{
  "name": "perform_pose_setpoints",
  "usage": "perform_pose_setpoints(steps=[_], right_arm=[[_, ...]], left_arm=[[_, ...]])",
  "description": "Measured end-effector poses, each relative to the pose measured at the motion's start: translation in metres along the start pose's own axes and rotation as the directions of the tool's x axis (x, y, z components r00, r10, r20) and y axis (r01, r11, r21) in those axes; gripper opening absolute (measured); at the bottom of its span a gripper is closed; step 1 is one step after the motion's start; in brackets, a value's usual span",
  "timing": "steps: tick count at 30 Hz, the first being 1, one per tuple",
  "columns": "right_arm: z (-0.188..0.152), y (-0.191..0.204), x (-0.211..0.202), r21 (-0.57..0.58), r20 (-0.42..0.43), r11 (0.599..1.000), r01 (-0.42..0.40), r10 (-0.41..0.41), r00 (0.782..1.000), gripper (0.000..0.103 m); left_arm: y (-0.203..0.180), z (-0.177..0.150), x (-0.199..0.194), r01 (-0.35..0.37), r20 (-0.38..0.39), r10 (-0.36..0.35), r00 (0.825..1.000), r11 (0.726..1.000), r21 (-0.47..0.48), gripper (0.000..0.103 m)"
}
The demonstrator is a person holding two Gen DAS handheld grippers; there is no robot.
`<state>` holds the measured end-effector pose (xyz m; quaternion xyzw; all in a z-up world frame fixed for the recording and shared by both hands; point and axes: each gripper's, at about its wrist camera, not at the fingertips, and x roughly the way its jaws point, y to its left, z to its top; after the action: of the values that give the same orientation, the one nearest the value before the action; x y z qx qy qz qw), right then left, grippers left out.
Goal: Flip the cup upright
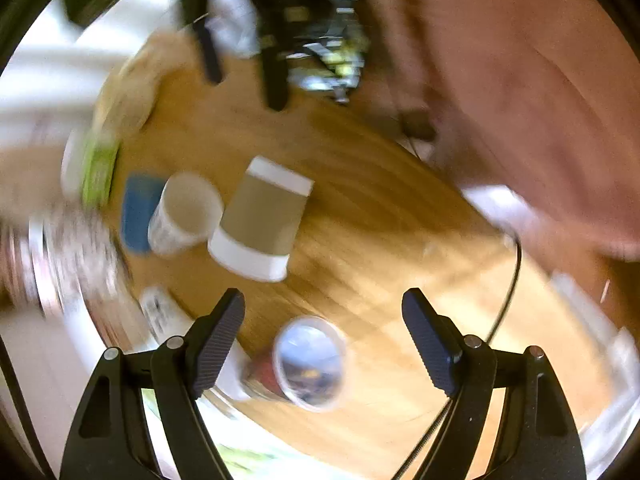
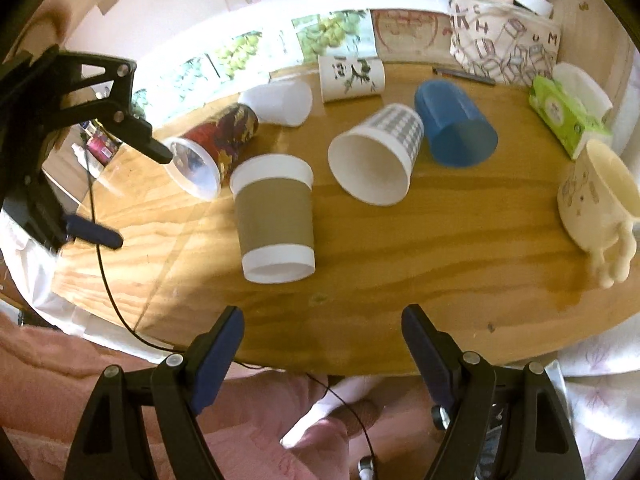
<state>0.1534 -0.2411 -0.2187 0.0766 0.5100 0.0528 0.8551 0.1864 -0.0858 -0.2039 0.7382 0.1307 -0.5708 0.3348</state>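
Note:
Several cups lie on their sides on the round wooden table (image 2: 400, 280). A red patterned cup with a clear rim (image 2: 212, 148) lies at the left; in the blurred left wrist view its mouth (image 1: 310, 362) sits between my left fingers. My left gripper (image 2: 140, 196) is open and empty beside that cup; its midpoint in the left wrist view (image 1: 324, 308) lies above the cup. A brown-sleeved white cup (image 2: 276, 220) (image 1: 262, 220) lies in the middle. My right gripper (image 2: 322, 322) is open and empty at the table's near edge.
A checked white cup (image 2: 380, 156), a blue cup (image 2: 456, 124), a translucent cup (image 2: 280, 100), a printed white cup (image 2: 352, 76) and a cream mug (image 2: 600, 200) also lie there. A green tissue box (image 2: 568, 116) and a printed bag (image 2: 504, 40) stand at the back right. A black cable (image 2: 100, 264) hangs off the left edge.

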Motion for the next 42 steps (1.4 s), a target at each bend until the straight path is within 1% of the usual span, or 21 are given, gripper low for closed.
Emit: perform_pose_setpoints(steps=[2,3,5,6,7,8,10,11,15,16,20,22,24,26,27,29,30,33,36,39,42], right_arm=[[0.004,-0.001,-0.001,-0.014,0.016,1.0,-0.002,0.002,1.0,0.082],[0.006,-0.002,-0.001,-0.021,0.024,1.0,-0.006,0.007,1.0,0.082],[0.011,-0.006,-0.002,-0.03,0.043,0.999,-0.017,0.018,0.999,0.082],[0.013,-0.006,-0.002,-0.037,0.052,0.999,-0.021,0.023,0.998,0.082],[0.015,-0.007,-0.002,-0.046,0.059,0.999,-0.023,0.026,0.998,0.082],[0.017,-0.007,-0.003,-0.055,0.069,0.998,-0.025,0.028,0.997,0.082],[0.021,-0.007,-0.003,-0.077,0.086,0.997,-0.03,0.036,0.996,0.082],[0.022,-0.006,-0.004,-0.086,0.094,0.996,-0.034,0.042,0.995,0.082],[0.023,-0.006,-0.005,-0.101,0.113,0.994,-0.047,0.058,0.992,0.082],[0.023,-0.006,-0.005,-0.1,0.117,0.994,-0.05,0.061,0.991,0.082],[0.027,-0.006,-0.002,-0.102,0.118,0.993,-0.061,0.073,0.99,0.082],[0.029,-0.003,-0.001,-0.111,0.121,0.992,-0.061,0.075,0.99,0.082],[0.031,0.0,0.001,-0.12,0.119,0.991,-0.057,0.071,0.99,0.082],[0.034,0.003,0.004,-0.123,0.114,0.991,-0.06,0.074,0.991,0.082],[0.034,0.004,0.005,-0.124,0.112,0.99,-0.061,0.075,0.991,0.082],[0.037,0.007,0.008,-0.128,0.109,0.99,-0.061,0.075,0.991,0.082],[0.039,0.009,0.011,-0.128,0.106,0.99,-0.057,0.071,0.992,0.082],[0.044,0.011,0.018,-0.121,0.095,0.991,-0.054,0.066,0.993,0.082],[0.049,0.016,0.026,-0.117,0.081,0.992,-0.056,0.066,0.995,0.082],[0.054,0.021,0.033,-0.123,0.077,0.991,-0.045,0.055,0.996,0.082],[0.059,0.022,0.044,-0.111,0.061,0.993,-0.044,0.051,0.997,0.082]], left_arm=[[0.01,0.003,-0.003,0.005,-0.007,-0.007,1.0,0.981,-0.196,0.084],[0.015,0.004,-0.004,0.011,-0.012,-0.015,1.0,0.955,-0.296,0.084],[0.027,0.003,-0.006,-0.002,-0.018,-0.008,1.0,0.861,-0.508,0.084],[0.028,0.002,-0.008,-0.006,-0.016,-0.004,1.0,0.83,-0.558,0.084],[0.031,0.0,-0.011,-0.014,-0.012,0.008,1.0,0.768,-0.641,0.084],[0.033,-0.001,-0.013,-0.02,-0.011,0.018,1.0,0.723,-0.691,0.084],[0.033,-0.003,-0.018,-0.048,-0.024,0.048,0.999,0.61,-0.791,0.084],[0.032,-0.003,-0.02,-0.058,-0.03,0.059,0.998,0.583,-0.81,0.084],[0.026,-0.005,-0.027,-0.097,-0.06,0.103,0.993,0.409,-0.908,0.084],[0.023,-0.005,-0.03,-0.113,-0.076,0.119,0.99,0.345,-0.932,0.084],[0.025,-0.008,-0.034,-0.119,-0.101,0.135,0.986,0.135,-0.984,0.084],[0.021,-0.012,-0.037,-0.123,-0.121,0.141,0.983,0.004,-0.992,0.084],[0.017,-0.014,-0.037,-0.139,-0.154,0.146,0.977,-0.107,-0.984,0.084],[0.009,-0.019,-0.036,-0.132,-0.17,0.139,0.976,-0.248,-0.96,0.084],[0.006,-0.021,-0.034,-0.126,-0.169,0.133,0.977,-0.285,-0.95,0.084],[-0.001,-0.027,-0.03,-0.108,-0.167,0.111,0.98,-0.406,-0.907,0.084],[-0.003,-0.028,-0.03,-0.104,-0.166,0.106,0.98,-0.436,-0.894,0.084],[-0.012,-0.035,-0.025,-0.094,-0.168,0.082,0.982,-0.561,-0.823,0.084],[-0.018,-0.037,-0.024,-0.118,-0.191,0.051,0.98,-0.623,-0.773,0.084],[-0.024,-0.037,-0.024,-0.13,-0.202,0.04,0.978,-0.644,-0.754,0.084],[-0.03,-0.037,-0.024,-0.162,-0.229,0.019,0.973,-0.648,-0.744,0.084]])
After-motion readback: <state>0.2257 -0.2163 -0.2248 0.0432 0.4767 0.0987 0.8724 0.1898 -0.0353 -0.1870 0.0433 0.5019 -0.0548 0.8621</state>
